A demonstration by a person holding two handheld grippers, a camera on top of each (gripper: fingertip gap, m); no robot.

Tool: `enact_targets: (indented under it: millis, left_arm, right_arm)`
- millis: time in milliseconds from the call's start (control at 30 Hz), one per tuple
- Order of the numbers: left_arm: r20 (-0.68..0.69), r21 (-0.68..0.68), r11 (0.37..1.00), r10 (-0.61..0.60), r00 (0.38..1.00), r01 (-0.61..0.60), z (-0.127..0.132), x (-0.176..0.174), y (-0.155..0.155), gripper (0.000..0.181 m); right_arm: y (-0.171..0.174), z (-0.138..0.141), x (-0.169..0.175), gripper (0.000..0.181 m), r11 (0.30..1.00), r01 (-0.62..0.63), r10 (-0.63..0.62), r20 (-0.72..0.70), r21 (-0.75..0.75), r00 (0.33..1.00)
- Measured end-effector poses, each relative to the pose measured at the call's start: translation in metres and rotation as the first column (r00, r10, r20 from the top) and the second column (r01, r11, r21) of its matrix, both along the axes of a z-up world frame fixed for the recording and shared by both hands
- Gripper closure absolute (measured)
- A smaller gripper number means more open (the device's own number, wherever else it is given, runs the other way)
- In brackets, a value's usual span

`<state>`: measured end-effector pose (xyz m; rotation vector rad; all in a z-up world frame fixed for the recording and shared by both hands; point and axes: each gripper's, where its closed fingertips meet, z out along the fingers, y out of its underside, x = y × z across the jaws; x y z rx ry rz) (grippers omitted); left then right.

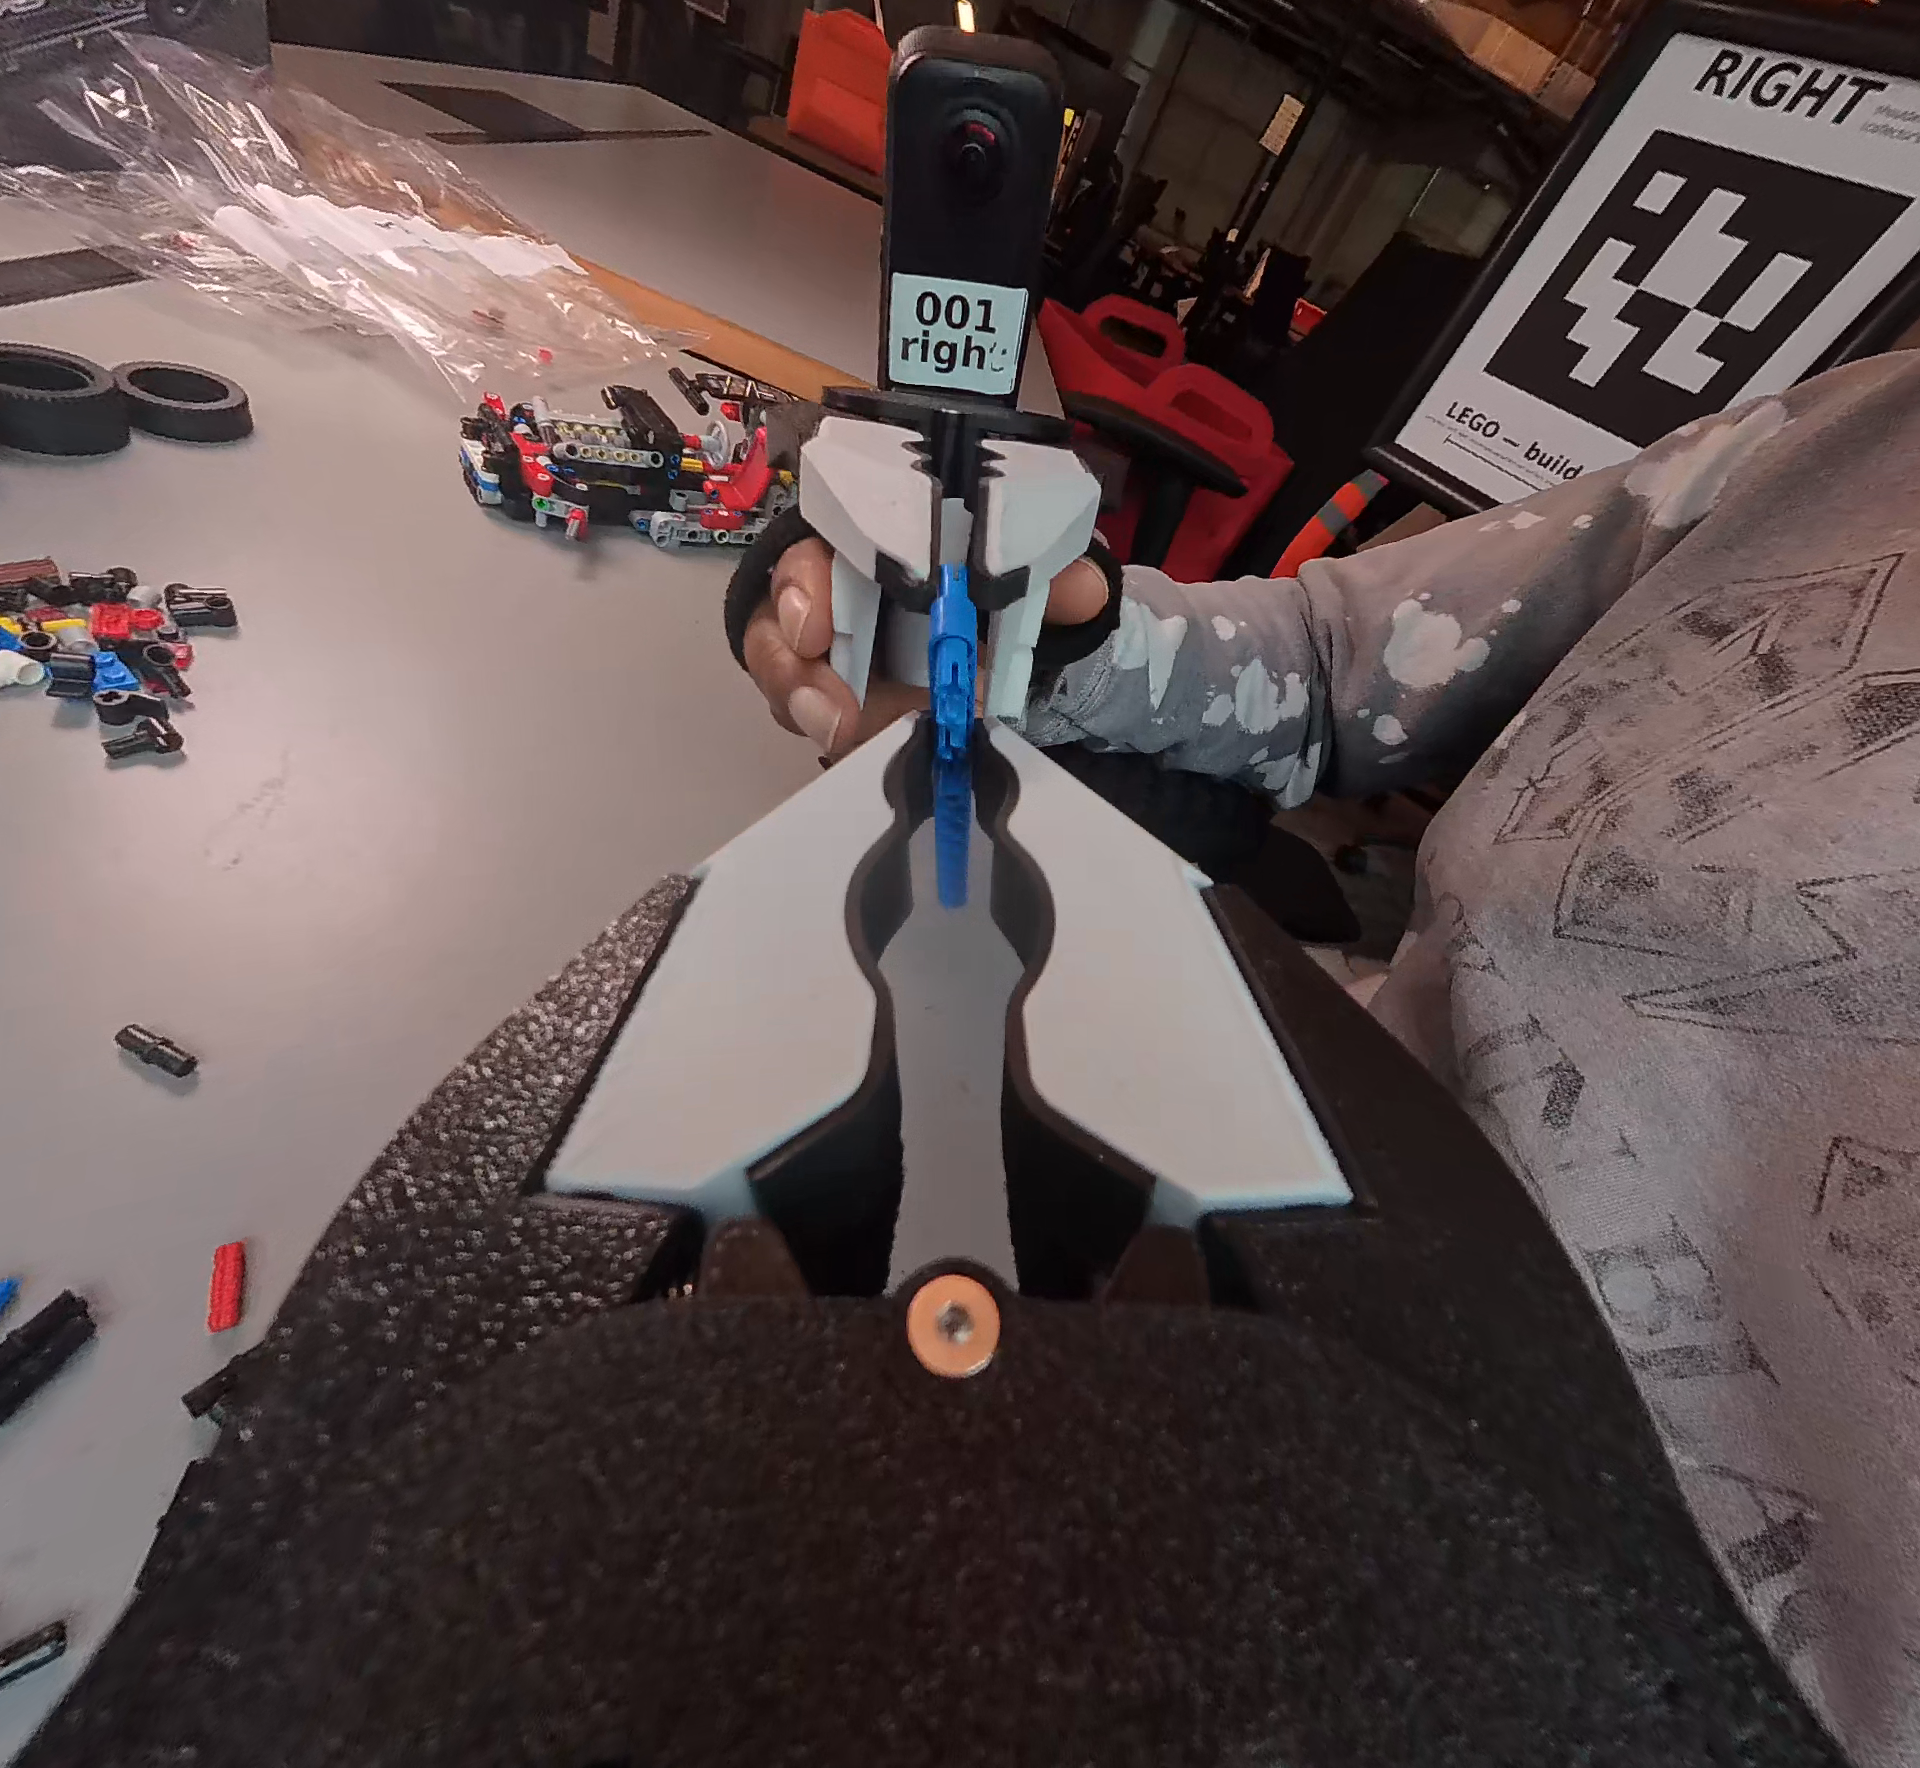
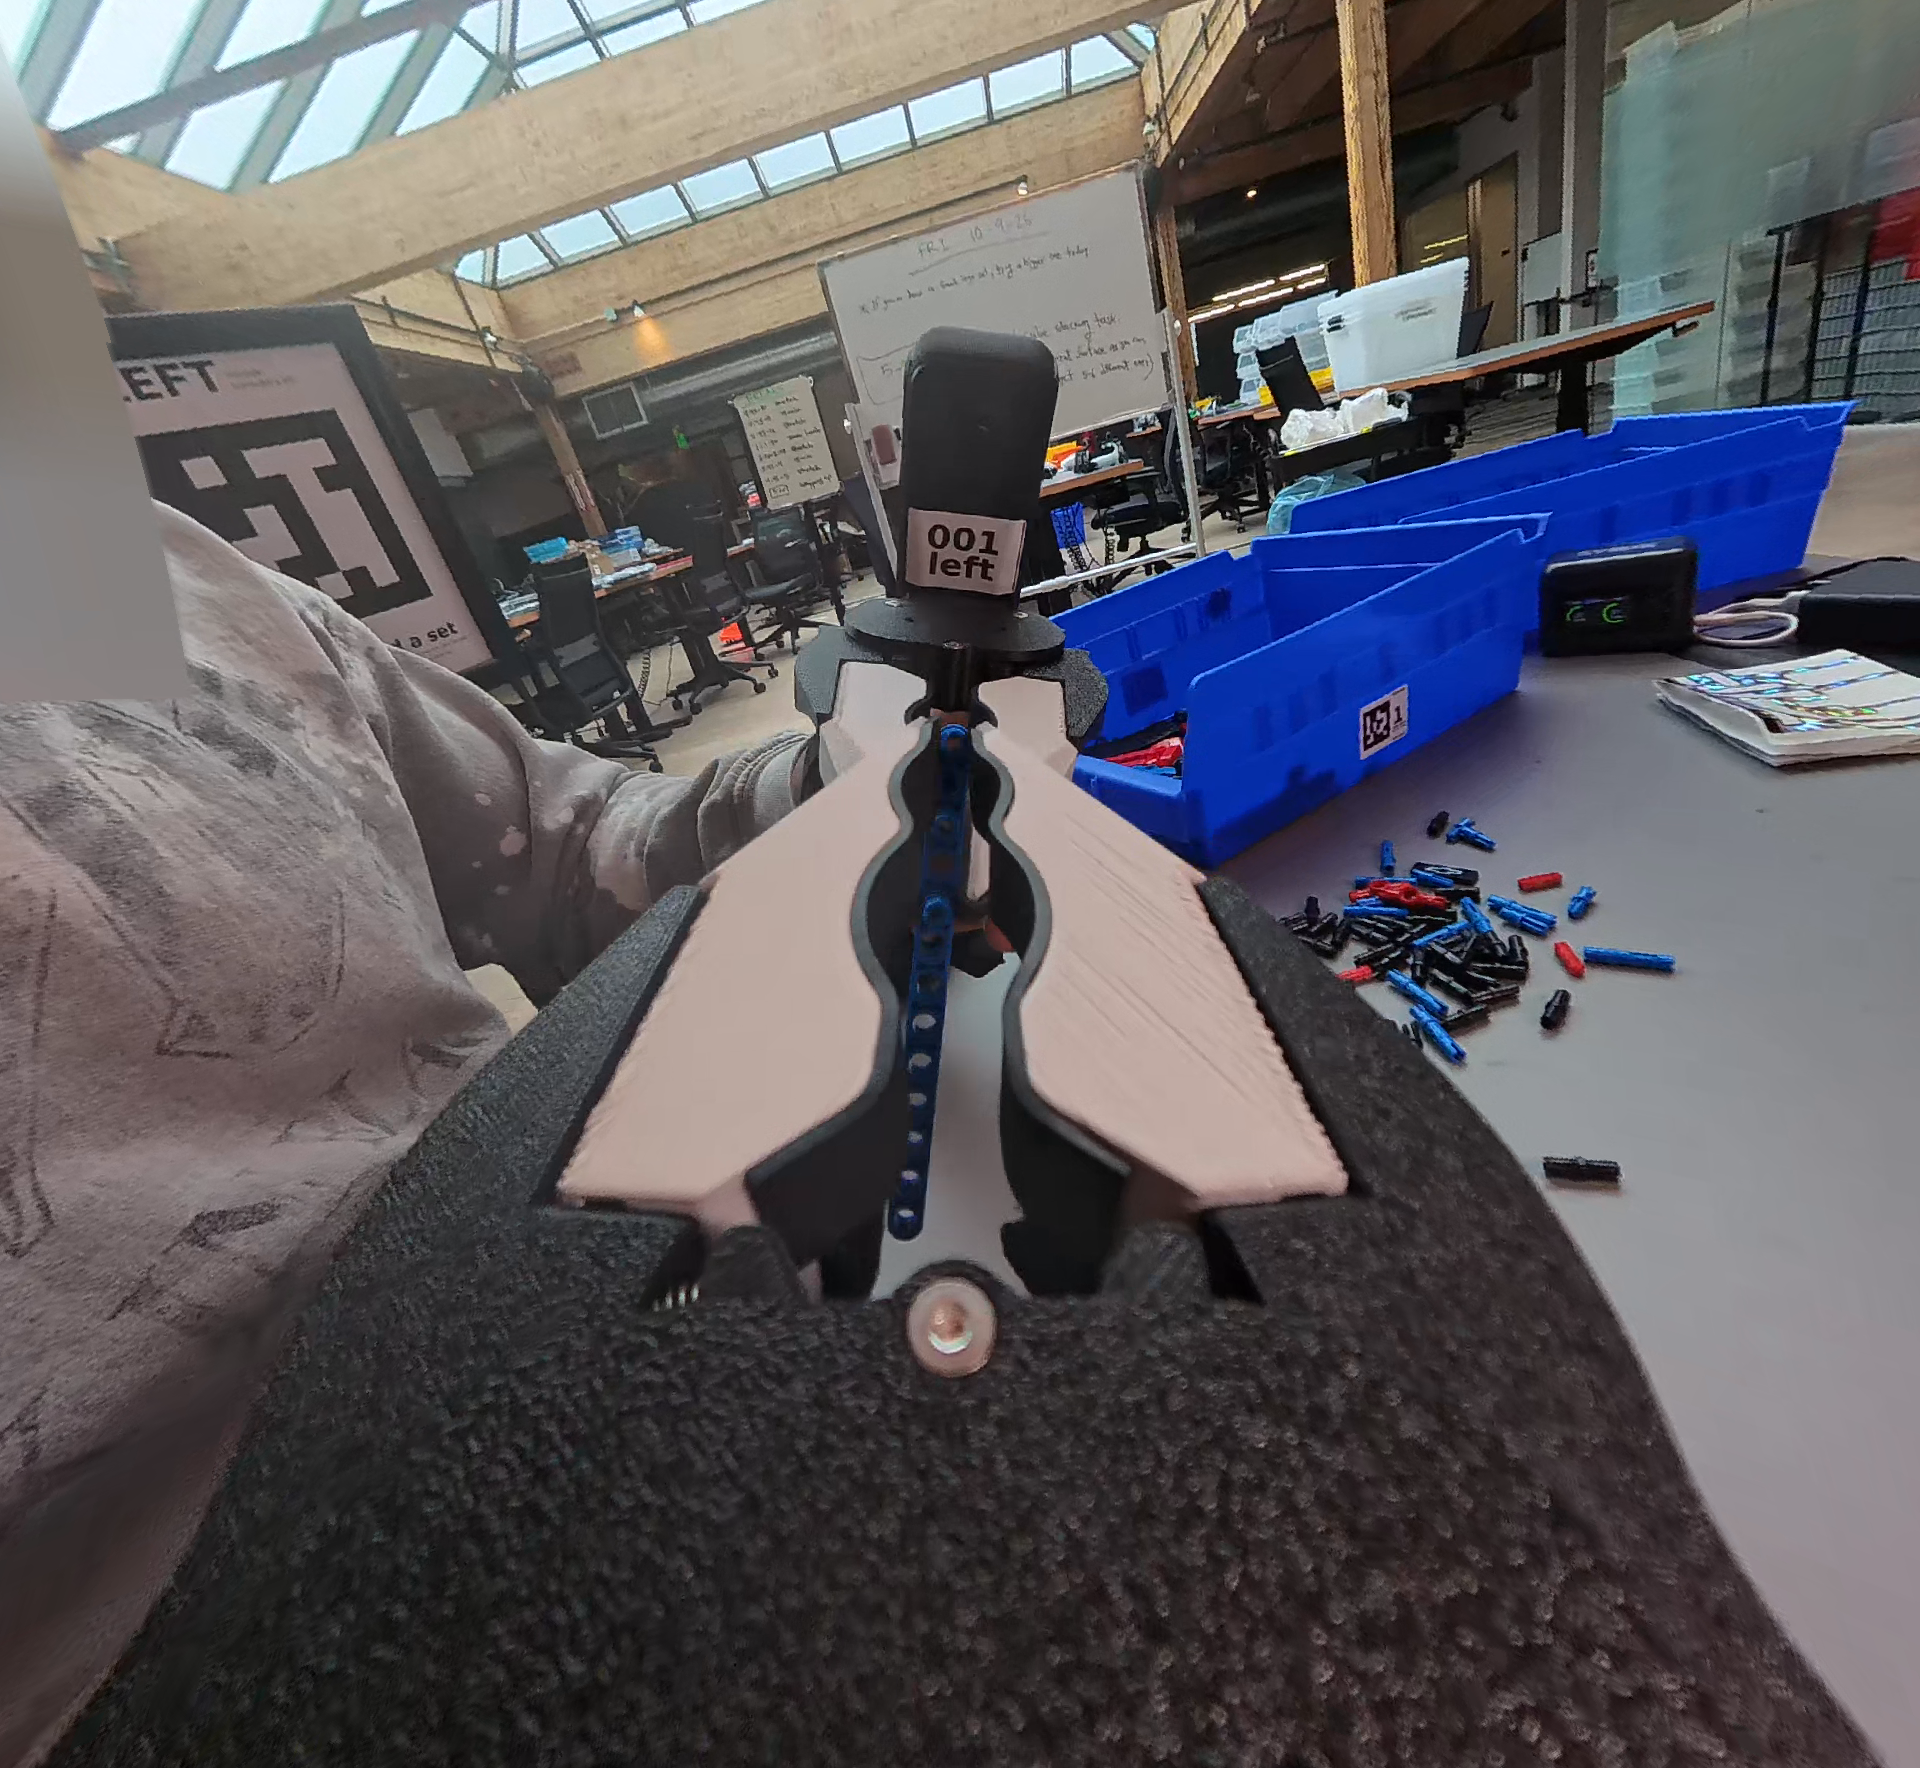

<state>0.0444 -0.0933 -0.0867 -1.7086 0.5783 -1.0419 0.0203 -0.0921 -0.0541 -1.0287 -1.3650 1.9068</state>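
Both tools are up off the bench, nose to nose in front of me. My right tool is clamped on a long, thin blue beam, a strip with a row of round holes whose tail runs back between the fingers towards the camera. My left tool is pinched together on a ridged blue part that bridges the two tips. Whether that part is joined to the beam or only touching it, I cannot tell. Below to my left lie a half-built model car, two black tyres and a heap of loose parts. To my right sit blue bins and scattered pins.
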Motion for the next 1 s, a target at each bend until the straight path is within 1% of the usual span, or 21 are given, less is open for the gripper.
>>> enact_targets:
  millis: [133,200,267,333,367,433,533,667,700,733,767,800,833,900,967,1000]
  left_arm:
    - [-0.006,0.01,1.0,0.021,1.0,-0.021,-0.001,-0.002,0.002,0.175]
    - [0.027,0.037,0.998,0.04,0.999,-0.041,0.006,-0.005,0.003,0.166]
    - [0.022,0.05,0.998,0.024,0.999,-0.025,0.008,-0.005,0.0,0.176]
    - [-0.004,0.077,0.996,0.038,0.999,-0.037,0.009,-0.006,0.0,0.176]
    - [0.004,0.092,0.994,0.05,0.999,-0.05,0.013,-0.008,0.0,0.176]
    - [0.069,0.106,0.992,0.059,0.996,-0.066,0.026,-0.012,0.0,0.177]
    - [0.074,0.137,0.987,0.078,0.994,-0.087,0.031,-0.012,0.002,0.177]
    - [0.139,0.15,0.981,0.101,0.985,-0.122,0.038,-0.016,0.004,0.177]
    - [0.181,0.162,0.976,0.118,0.976,-0.148,0.045,-0.024,0.004,0.176]
    - [0.269,0.179,0.962,0.153,0.951,-0.205,0.06,-0.044,0.003,0.177]
    - [0.334,0.185,0.949,0.185,0.924,-0.257,0.073,-0.069,0.001,0.178]
    - [0.339,0.197,0.933,0.223,0.914,-0.3,0.079,-0.088,-0.002,0.179]
    - [0.328,0.201,0.923,0.252,0.91,-0.328,0.079,-0.098,-0.003,0.179]
    - [0.325,0.164,0.93,0.263,0.909,-0.328,0.073,-0.1,0.0,0.177]
    - [0.352,0.113,0.942,0.259,0.9,-0.315,0.067,-0.095,0.006,0.177]
    - [0.353,0.09,0.948,0.256,0.9,-0.305,0.063,-0.093,0.009,0.177]
  right_arm:
    - [-0.001,-0.001,0.001,0.177,1.0,-0.01,0.01,0.006,0.008,1.0]
    - [-0.003,-0.005,0.0,0.176,0.999,-0.016,0.015,0.025,0.035,1.0]
    - [-0.005,-0.006,-0.001,0.177,0.999,-0.019,0.018,0.026,0.032,1.0]
    - [-0.005,-0.005,-0.001,0.177,0.999,-0.025,0.025,0.027,0.023,0.999]
    - [-0.004,-0.002,0.0,0.178,1.0,-0.025,0.025,0.015,0.007,1.0]
    - [-0.001,0.004,0.003,0.179,0.999,-0.036,0.036,-0.006,-0.028,0.999]
    - [0.001,0.007,0.005,0.179,0.996,-0.062,0.061,-0.022,-0.057,0.998]
    - [0.004,0.01,0.005,0.178,0.996,-0.061,0.059,-0.026,-0.061,0.998]
    - [0.011,0.014,0.009,0.179,0.995,-0.054,0.051,-0.044,-0.084,0.998]
    - [0.027,0.02,0.016,0.178,0.99,-0.028,0.019,-0.07,-0.137,0.997]
    - [0.043,0.021,0.024,0.179,0.99,0.023,-0.033,-0.071,-0.138,0.997]
    - [0.055,0.02,0.028,0.178,0.991,0.072,-0.079,-0.06,-0.114,0.995]
    - [0.062,0.019,0.029,0.178,0.99,0.099,-0.105,-0.049,-0.102,0.993]
    - [0.064,0.007,0.017,0.178,0.988,0.147,-0.147,0.011,-0.038,0.989]
    - [0.06,-0.024,-0.002,0.178,0.98,0.18,-0.191,0.144,0.086,0.971]
    - [0.059,-0.043,-0.011,0.178,0.967,0.2,-0.232,0.214,0.158,0.949]
